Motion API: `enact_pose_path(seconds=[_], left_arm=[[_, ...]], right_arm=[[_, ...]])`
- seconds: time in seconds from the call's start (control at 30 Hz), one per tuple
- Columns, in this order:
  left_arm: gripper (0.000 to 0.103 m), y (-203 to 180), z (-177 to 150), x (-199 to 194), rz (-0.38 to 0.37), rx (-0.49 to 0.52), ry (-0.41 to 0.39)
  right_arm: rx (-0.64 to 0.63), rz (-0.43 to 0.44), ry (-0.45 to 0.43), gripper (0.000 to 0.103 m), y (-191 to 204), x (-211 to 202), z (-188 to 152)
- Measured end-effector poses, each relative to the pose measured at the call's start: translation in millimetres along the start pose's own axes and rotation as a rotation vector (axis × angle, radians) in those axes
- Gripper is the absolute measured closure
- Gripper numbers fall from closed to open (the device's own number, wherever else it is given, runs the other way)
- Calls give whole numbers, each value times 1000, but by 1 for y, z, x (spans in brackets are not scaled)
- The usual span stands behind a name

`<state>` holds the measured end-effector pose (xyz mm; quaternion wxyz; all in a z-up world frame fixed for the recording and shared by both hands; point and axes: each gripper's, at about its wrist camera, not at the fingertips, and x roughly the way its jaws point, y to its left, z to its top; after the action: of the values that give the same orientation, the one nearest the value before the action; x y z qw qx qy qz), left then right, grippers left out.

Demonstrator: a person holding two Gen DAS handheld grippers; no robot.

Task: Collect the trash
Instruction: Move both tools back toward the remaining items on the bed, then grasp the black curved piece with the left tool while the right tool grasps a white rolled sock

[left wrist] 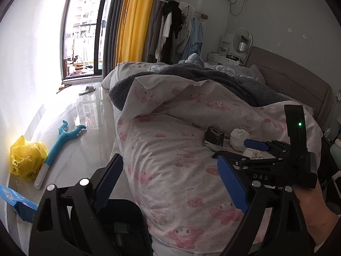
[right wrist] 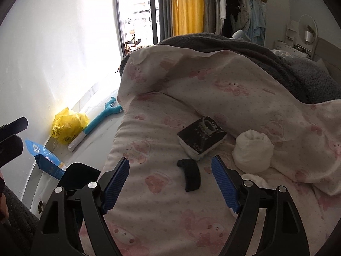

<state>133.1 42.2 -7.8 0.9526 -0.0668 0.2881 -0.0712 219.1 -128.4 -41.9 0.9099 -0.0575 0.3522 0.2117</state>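
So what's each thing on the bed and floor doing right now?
right tool: open, holding nothing
left tool: open, empty
black tissue pack: lying on the quilt
white roll: resting beside the pack
black curved piece: flat on the quilt
yellow bag: crumpled on the floor
blue packet: on the floor by the wall

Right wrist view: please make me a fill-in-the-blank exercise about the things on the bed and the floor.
1. The black tissue pack lies on the bed beside a rolled ____ towel.
2. The crumpled plastic bag by the wall is ____.
3. Both jaws of the right gripper stand ____, with nothing held between them.
4. The teal plush toy lies on the ____.

Missing words: white; yellow; open; floor
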Motion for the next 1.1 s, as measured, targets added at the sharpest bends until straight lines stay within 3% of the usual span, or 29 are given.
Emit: enact_pose_path(seconds=[0.27,0.63,1.1], left_arm=[[12,-20,-5,24,-20,23,43],[16,-51,-15,55,-86,40,97],[27,-82,-21,92,-129,39,151]], right_arm=[[95,-50,-10,20,-52,-1,-15],[67,-99,1,16,-76,7,-26],[76,-36,78,14,-97,23,-41]])
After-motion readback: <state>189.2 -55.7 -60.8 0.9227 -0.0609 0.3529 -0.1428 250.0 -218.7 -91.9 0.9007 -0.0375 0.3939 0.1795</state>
